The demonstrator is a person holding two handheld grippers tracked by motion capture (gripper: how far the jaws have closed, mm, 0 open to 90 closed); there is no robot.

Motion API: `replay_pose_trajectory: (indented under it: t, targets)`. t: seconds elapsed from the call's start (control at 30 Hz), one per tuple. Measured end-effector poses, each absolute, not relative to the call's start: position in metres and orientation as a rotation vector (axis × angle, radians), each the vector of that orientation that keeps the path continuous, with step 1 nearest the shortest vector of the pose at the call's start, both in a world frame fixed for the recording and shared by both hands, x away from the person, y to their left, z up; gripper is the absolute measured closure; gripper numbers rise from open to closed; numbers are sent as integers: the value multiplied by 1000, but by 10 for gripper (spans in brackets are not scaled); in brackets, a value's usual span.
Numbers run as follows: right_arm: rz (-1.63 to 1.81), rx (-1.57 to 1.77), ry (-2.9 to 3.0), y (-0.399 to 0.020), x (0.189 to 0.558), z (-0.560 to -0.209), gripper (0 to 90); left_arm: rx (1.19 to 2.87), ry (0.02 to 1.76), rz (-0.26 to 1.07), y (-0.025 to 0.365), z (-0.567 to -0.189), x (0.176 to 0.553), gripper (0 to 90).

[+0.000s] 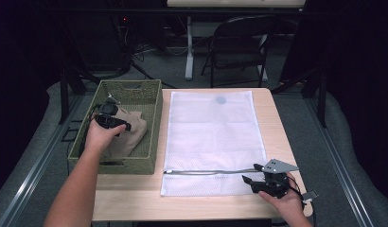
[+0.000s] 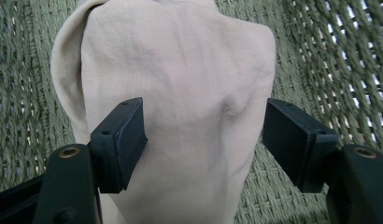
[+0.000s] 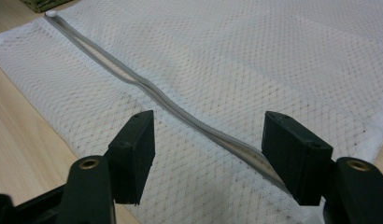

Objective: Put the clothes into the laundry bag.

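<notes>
Your table (image 1: 135,198) carries a white mesh laundry bag (image 1: 213,137) lying flat, its grey zipper (image 1: 206,171) running along the near edge, and beside it a green woven basket (image 1: 152,123) holding a beige cloth (image 1: 133,135). Your left tool (image 2: 206,128) hangs spread apart over that cloth, gripping nothing. Your right tool (image 3: 208,149) stands wide over the zipper's end, pads clear.

Wooden table (image 1: 282,142), wicker basket (image 1: 154,118), mesh bag (image 1: 211,137)

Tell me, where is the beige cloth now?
In the high view, the beige cloth lies inside the green woven basket at the table's left, under the left gripper.
</notes>
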State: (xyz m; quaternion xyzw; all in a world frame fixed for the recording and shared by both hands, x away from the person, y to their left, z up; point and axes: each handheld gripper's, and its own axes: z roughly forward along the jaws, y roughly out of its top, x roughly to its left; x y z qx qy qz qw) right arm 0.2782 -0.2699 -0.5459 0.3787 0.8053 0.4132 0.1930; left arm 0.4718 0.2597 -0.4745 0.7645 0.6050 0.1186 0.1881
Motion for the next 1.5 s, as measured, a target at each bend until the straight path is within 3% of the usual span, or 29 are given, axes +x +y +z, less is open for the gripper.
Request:
replay_pose_trajectory:
  t: [1.5]
  targets:
    - [1164, 1056, 2277, -268, 278, -548, 348, 2215, 1838, 301, 265, -517, 491, 201]
